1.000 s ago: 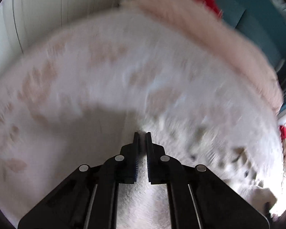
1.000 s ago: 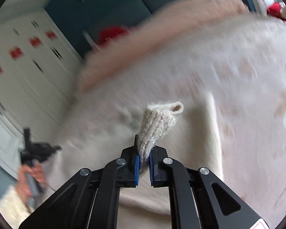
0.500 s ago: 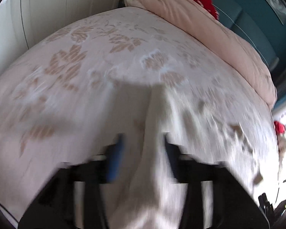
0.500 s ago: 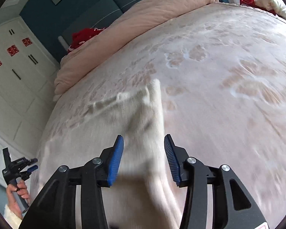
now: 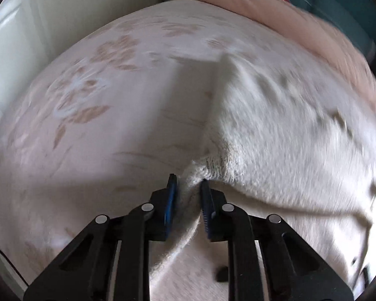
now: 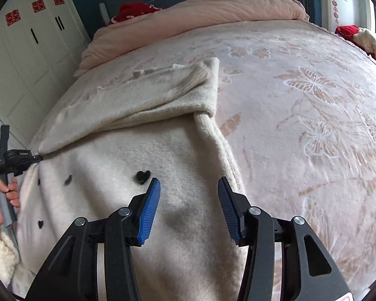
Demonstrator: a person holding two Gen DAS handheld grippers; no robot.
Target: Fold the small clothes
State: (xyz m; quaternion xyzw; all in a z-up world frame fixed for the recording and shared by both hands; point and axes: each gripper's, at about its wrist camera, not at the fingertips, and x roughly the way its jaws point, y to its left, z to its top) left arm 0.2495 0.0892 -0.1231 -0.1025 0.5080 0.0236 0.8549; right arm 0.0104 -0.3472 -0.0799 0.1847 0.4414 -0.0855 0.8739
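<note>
Left wrist view: left claw (image 5: 188, 184), black arms with blue pads, clenched on a bunched ribbed edge of the cream sweater (image 5: 275, 145). Sweater spreads right of the claw across the bed (image 5: 92, 130), which has a pale floral cover. Pink duvet (image 5: 288, 25) along the far edge; picture blurred toward the right.

Right wrist view: right claw (image 6: 189, 198), released, its blue pads wide apart, hovering over the sweater (image 6: 143, 150) and grasping nothing. Sweater lies flat on the bed (image 6: 313, 105), far part folded over toward the near part, small black hearts (image 6: 143, 176) on the front. Left claw (image 6: 36, 158) at the far left edge, pinching the sweater's side, handle in the person's hand (image 6: 1, 200). Pink duvet (image 6: 200, 17), red cloth (image 6: 135, 11), white wardrobe (image 6: 32, 37) behind.
</note>
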